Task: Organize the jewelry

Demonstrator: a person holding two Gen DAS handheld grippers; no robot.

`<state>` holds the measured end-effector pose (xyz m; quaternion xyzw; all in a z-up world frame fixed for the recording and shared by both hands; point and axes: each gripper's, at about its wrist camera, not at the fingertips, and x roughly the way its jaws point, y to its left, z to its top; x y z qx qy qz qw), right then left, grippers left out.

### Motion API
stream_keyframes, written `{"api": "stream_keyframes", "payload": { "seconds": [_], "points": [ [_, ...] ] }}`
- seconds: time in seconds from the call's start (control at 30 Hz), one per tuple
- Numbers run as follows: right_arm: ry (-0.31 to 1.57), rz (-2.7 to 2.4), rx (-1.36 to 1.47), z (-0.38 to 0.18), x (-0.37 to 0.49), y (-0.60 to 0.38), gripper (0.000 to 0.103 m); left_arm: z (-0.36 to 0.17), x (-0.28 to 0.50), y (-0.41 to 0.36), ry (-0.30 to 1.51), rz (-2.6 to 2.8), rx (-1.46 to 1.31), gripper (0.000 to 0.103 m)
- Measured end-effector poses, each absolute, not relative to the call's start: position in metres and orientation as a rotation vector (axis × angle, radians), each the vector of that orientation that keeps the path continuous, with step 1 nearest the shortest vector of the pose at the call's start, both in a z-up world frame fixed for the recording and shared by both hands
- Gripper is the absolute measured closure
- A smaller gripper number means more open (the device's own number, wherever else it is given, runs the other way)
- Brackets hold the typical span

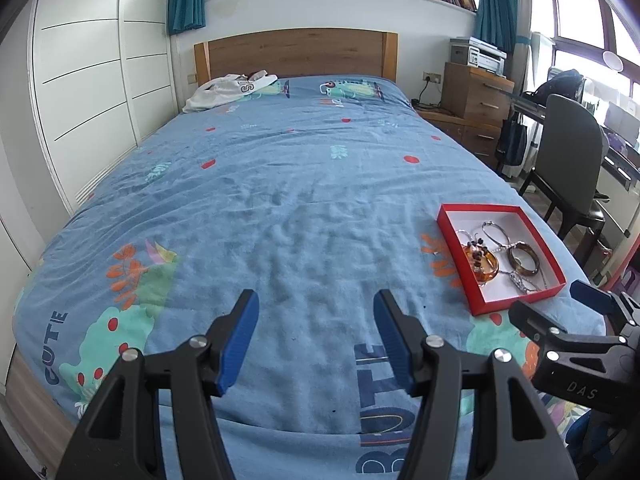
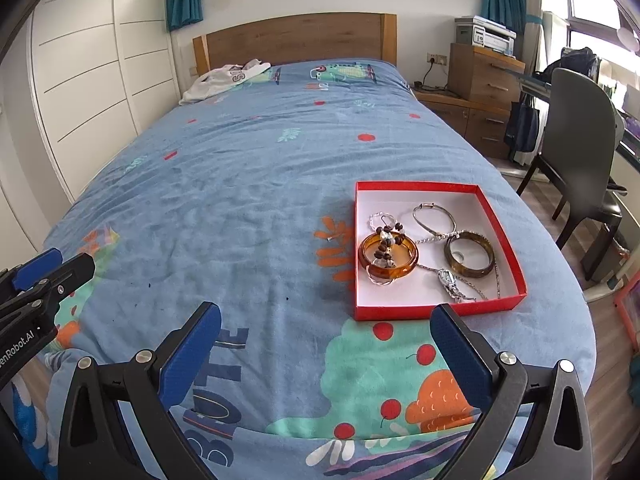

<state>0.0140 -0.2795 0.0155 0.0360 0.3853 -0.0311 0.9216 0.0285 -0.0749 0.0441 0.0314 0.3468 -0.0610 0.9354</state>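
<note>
- Left gripper (image 1: 316, 340): spread wide, empty, above the bed's (image 1: 280, 200) foot edge.
- Right gripper (image 2: 326, 354): spread wider, empty, just short of the box (image 2: 440, 310).
- Red box, white inside, near the bed's right edge, long axis toward the headboard (image 2: 296, 38).
- Inside: amber bangle (image 2: 388, 256) under dark beads (image 2: 386, 242), brown bangle (image 2: 470, 254), silver bracelet (image 2: 434, 218), watch (image 2: 448, 280).

Lying flat on the blue printed bedspread (image 2: 256, 208) near its right edge: a shallow red box (image 2: 416, 314) with white lining, open on top. Resting inside it, an amber bangle (image 2: 388, 258) at left with a dark beaded bracelet (image 2: 385, 240) draping across it, a darker brown bangle (image 2: 470, 254) sitting beside, a thin silver bangle (image 2: 434, 218) behind, a small silver watch (image 2: 450, 282) and chains tangling in front.
</note>
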Motion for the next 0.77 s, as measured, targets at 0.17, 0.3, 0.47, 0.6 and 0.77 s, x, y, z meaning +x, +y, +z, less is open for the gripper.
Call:
{"api": "stream_keyframes", "payload": {
  "seconds": [0.17,0.3,0.47,0.6,0.77],
  "points": [
    [0.802,-0.06,0.066,0.011,0.015,-0.277,0.001,0.04,0.031,-0.076,0.721,-0.132,0.062,0.045],
    [0.81,-0.06,0.066,0.009,0.016,-0.277,0.001,0.037,0.032,-0.077,0.725,-0.136,0.063,0.045],
    [0.814,-0.062,0.062,0.008,0.016,-0.276,0.001,0.035,0.032,-0.076,0.726,-0.137,0.064,0.045],
    [0.814,-0.056,0.057,0.009,0.014,-0.273,0.001,0.035,0.031,-0.076,0.726,-0.136,0.063,0.045],
    [0.806,-0.052,0.049,0.014,0.009,-0.268,0.001,0.033,0.029,-0.072,0.729,-0.137,0.065,0.045]
  ]
}}
